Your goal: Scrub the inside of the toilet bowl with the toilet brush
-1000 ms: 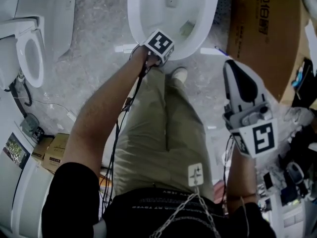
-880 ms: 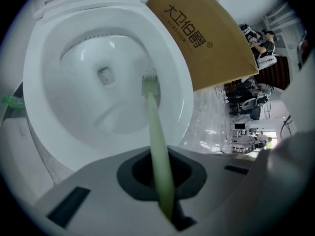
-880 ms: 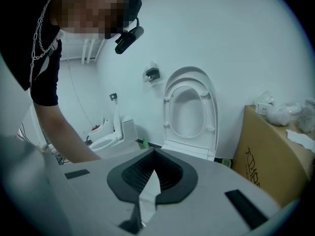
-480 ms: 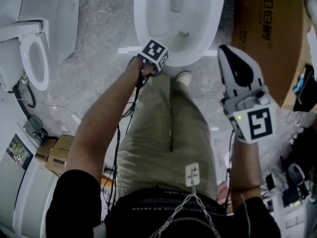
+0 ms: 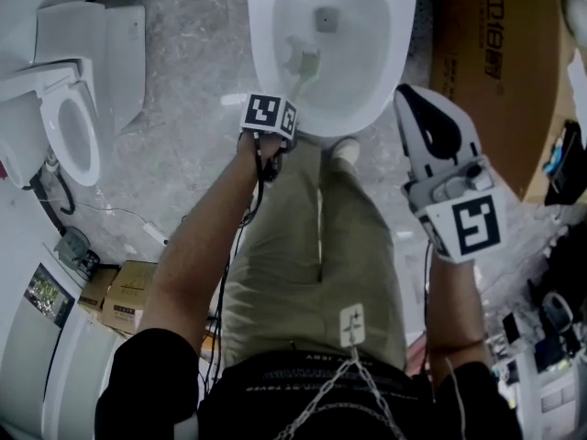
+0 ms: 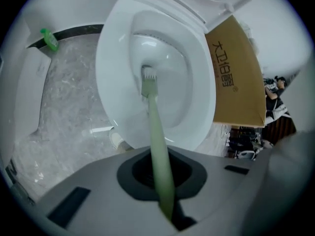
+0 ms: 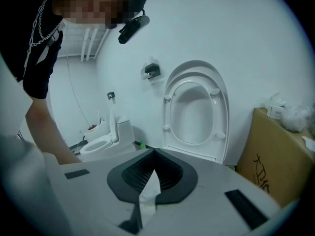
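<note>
Marbled floor (image 5: 183, 108); pale-green brush (image 6: 155, 132) (slim)

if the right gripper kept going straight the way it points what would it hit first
Most likely the raised toilet seat, though depth is unclear. The right gripper is shut on a white tissue.

From overhead the head view looks steeply down on the toilet bowl (image 5: 260, 53), which the left gripper view faces from nearby, while the right gripper view looks level at the raised seat (image 7: 170, 114).

Cardboard box (image 5: 495, 62) just beside toilet bowl (image 5: 260, 44)
</note>
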Action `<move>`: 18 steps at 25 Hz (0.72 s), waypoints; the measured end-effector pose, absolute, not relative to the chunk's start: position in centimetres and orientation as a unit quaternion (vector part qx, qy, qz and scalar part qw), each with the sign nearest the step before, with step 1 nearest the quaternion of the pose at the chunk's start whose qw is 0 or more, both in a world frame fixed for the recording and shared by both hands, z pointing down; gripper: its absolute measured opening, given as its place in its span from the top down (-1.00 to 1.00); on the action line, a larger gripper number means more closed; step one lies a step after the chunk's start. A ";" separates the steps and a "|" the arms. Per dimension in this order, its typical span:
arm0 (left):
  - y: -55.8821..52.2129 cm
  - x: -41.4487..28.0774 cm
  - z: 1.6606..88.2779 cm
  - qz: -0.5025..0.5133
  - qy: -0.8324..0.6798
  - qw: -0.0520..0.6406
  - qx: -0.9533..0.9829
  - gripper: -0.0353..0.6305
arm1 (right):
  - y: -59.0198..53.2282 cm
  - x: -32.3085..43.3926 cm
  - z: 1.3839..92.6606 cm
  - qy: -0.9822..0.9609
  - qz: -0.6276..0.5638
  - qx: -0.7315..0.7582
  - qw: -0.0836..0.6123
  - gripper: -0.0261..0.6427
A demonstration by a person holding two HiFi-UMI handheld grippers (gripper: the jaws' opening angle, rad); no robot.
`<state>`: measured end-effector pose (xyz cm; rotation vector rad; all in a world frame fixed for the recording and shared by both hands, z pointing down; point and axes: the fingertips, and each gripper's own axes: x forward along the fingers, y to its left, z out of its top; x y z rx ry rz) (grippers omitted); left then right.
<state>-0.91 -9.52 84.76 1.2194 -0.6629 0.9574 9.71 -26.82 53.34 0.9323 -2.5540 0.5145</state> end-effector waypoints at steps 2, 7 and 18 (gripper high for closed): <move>-10.8 -1.6 84.7 0.402 -0.327 0.670 0.532 0.89 | -26.9 9.4 53.7 -0.904 0.191 0.333 0.189 0.91; -13.5 -2.7 84.2 0.359 -0.393 0.666 0.523 0.89 | -27.4 8.6 54.1 -0.898 0.201 0.340 0.193 0.91; -14.7 6.7 79.3 0.145 -0.296 0.809 0.487 0.89 | -29.2 8.6 53.7 -0.876 0.223 0.380 0.194 0.91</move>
